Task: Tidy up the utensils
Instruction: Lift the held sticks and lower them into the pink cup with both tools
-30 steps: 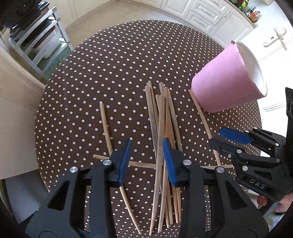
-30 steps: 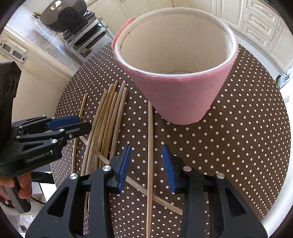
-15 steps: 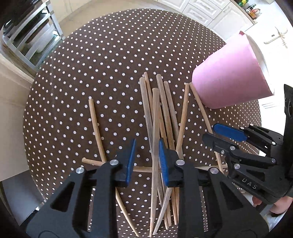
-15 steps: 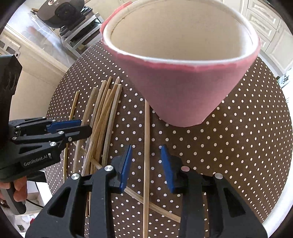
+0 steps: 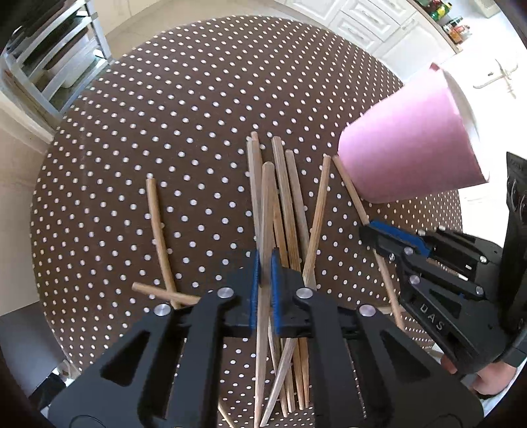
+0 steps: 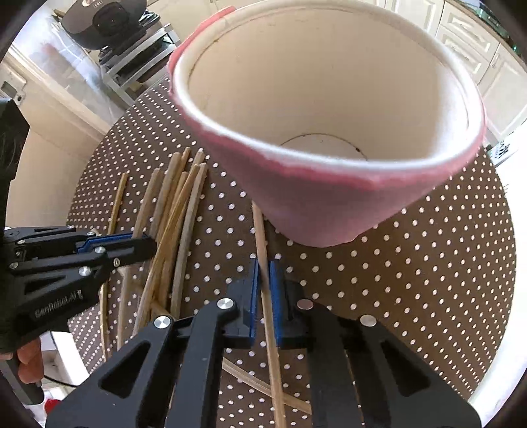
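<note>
Several wooden chopsticks lie in a loose pile (image 5: 290,204) on a round brown table with white dots (image 5: 164,115). My left gripper (image 5: 264,273) is shut on one chopstick (image 5: 266,210) over the pile. My right gripper (image 6: 263,280) is shut on a single chopstick (image 6: 260,230) that lies apart from the pile (image 6: 174,197), its far end near the base of a pink cup (image 6: 329,210). The cup (image 5: 408,145) stands at the table's right; its inside looks empty. Each gripper shows in the other's view: the right one (image 5: 392,237), the left one (image 6: 131,243).
A thin curved stick (image 5: 158,224) and a crossing stick (image 5: 164,294) lie left of the pile. A metal rack (image 5: 42,62) stands beyond the table's far left edge. White kitchen cabinets (image 5: 372,19) are at the back. The table edge is close behind both grippers.
Both grippers were open a second ago and have closed, each on a chopstick. Both moved forward; the pink cup now fills more of the right wrist view.
</note>
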The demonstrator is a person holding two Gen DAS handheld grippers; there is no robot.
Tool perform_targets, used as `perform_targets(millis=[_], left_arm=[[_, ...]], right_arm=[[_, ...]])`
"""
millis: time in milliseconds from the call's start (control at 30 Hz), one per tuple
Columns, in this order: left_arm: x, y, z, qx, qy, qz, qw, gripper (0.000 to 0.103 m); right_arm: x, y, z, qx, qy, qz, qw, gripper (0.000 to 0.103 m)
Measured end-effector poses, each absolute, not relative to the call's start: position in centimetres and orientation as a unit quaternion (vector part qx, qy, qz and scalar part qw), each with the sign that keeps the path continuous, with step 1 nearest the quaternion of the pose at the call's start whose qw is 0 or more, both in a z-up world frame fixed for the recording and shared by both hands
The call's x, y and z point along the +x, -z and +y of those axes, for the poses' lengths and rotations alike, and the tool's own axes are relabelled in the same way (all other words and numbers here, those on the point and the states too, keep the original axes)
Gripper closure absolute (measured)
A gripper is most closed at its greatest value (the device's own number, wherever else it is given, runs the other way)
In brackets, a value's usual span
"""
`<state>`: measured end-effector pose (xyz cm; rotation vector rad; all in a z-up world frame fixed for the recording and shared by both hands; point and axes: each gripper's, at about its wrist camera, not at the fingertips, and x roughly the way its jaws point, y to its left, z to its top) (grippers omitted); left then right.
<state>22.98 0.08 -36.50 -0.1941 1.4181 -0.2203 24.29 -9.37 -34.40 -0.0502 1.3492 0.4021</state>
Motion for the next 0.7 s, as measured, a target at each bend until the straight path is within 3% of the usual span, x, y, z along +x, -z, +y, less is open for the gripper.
perform_targets(millis=[367, 700], left_arm=[[20.1, 31.1, 1.5, -0.078, 0.105, 0.614, 0.778, 0.096], [16.1, 24.7, 2.8, -0.083, 0.105, 0.560, 0.818, 0.096]], right_arm=[[22.4, 32.1, -8.7, 0.028, -0.228, 0.610, 0.759, 0.098], [19.7, 24.8, -7.7, 0.085, -0.296, 0.519, 0.798, 0.098]])
